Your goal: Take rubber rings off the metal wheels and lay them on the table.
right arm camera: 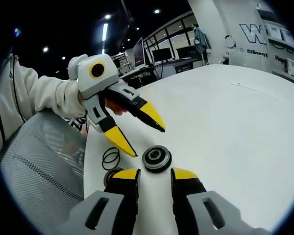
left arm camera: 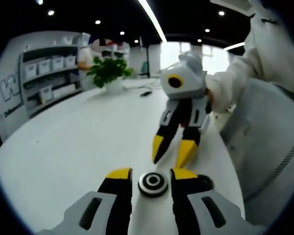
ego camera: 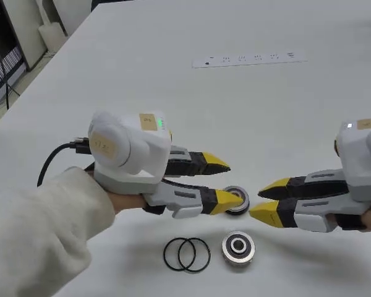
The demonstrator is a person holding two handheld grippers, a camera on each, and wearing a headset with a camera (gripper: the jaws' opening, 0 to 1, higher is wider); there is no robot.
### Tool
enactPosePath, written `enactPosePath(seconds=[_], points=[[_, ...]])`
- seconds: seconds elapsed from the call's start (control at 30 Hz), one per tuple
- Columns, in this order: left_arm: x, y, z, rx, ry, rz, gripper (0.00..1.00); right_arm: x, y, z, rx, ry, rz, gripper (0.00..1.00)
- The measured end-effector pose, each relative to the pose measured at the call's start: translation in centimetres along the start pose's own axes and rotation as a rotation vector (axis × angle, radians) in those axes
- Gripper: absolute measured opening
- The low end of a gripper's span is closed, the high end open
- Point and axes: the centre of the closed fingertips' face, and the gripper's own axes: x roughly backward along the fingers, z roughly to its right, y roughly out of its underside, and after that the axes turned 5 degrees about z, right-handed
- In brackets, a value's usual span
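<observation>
A metal wheel with a black rubber ring [ego camera: 238, 201] lies on the white table [ego camera: 173, 111], between both grippers. My left gripper [ego camera: 226, 180] is open, and the wheel [left arm camera: 153, 183] sits between its yellow tips. From the right, my right gripper [ego camera: 266, 199] points at the same wheel [right arm camera: 157, 159] and is open, its tips just short of it. Nearer me lie a bare metal wheel [ego camera: 238, 247] and two loose black rubber rings [ego camera: 187, 254], overlapping. The rings [right arm camera: 110, 158] lie below the left gripper [right arm camera: 139, 131]. The right gripper [left arm camera: 170, 151] faces mine across the wheel.
A white power strip [ego camera: 250, 60] lies flat farther back on the table. A black cable [ego camera: 55, 158] trails from the left gripper. A potted plant [left arm camera: 108, 71] stands at the table's far end. A grey mesh chair [right arm camera: 39, 161] is beside the table edge.
</observation>
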Motion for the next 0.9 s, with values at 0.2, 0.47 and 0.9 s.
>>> enactPosePath(seconds=[0.2,0.47,0.9], points=[[-0.4,0.4,0.2,0.004,0.008,-0.004,0.27,-0.4,-0.1,0.0,0.018,-0.011,0.004,0.23],[-0.6,1.1,0.1,-0.002,0.002,-0.015,0.22,-1.0,0.0,0.2,0.039,-0.018,0.003,0.22],[-0.7,1.8,0.3,-0.015,0.006,-0.031,0.16,-1.7,0.3,0.2,0.126,-0.029,-0.015,0.22]])
